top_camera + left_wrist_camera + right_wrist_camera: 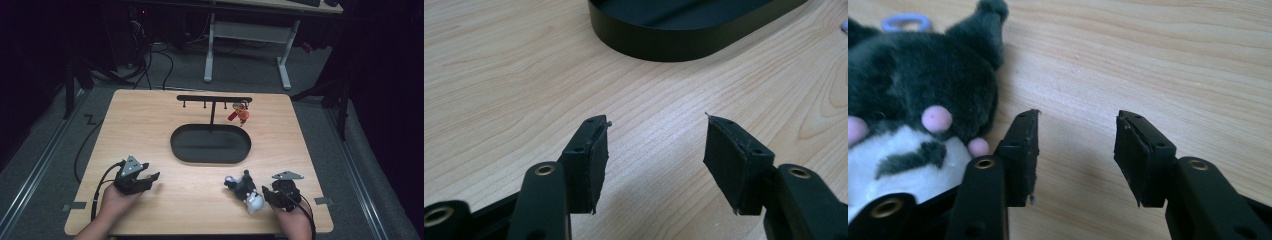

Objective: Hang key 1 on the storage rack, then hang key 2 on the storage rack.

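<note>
Both tongs stood open and empty: my right tongs [267, 192] sat just beside the plush keychain toy [246, 191] on the worktop [150, 120], my left tongs [148, 179] well apart from it over bare wood. I judged a grab might go wrong because the toy lay outside the right jaws, so closing them would pinch nothing or nudge it away. Beyond, the black oval tray [210, 144] held nothing; a red keychain [240, 113] hung on its rack [214, 99].
</note>
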The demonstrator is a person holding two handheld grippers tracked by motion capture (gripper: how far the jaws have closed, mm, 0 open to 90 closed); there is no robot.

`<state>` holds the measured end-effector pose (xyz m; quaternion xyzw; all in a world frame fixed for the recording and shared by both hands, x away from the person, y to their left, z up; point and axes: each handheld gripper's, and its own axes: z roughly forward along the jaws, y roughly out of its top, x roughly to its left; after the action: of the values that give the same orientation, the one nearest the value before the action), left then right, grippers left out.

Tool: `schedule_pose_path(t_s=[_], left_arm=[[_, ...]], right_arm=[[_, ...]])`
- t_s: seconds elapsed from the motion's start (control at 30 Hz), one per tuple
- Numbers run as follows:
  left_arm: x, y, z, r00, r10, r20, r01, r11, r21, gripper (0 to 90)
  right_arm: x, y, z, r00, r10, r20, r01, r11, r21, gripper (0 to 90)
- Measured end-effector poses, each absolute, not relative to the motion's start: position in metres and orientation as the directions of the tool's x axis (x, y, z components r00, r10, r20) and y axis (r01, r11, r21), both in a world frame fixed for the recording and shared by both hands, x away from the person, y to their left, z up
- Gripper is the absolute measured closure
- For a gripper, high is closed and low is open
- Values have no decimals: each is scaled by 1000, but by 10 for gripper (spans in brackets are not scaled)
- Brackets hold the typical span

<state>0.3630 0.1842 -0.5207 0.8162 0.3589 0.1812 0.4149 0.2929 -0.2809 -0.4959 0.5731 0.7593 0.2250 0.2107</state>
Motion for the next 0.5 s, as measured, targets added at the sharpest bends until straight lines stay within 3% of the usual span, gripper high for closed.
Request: schedule_pose_path(t_s=[0.23, 0.5], left_arm=[[363, 177, -518, 690, 724, 15, 417, -414, 809, 437], [360, 174, -518, 699, 714, 33, 402, -431, 808, 430]], right_arm=[[304, -283, -488, -285, 953, -99, 828, 297, 475, 504], [312, -280, -485, -315, 948, -42, 876, 308, 372, 478]])
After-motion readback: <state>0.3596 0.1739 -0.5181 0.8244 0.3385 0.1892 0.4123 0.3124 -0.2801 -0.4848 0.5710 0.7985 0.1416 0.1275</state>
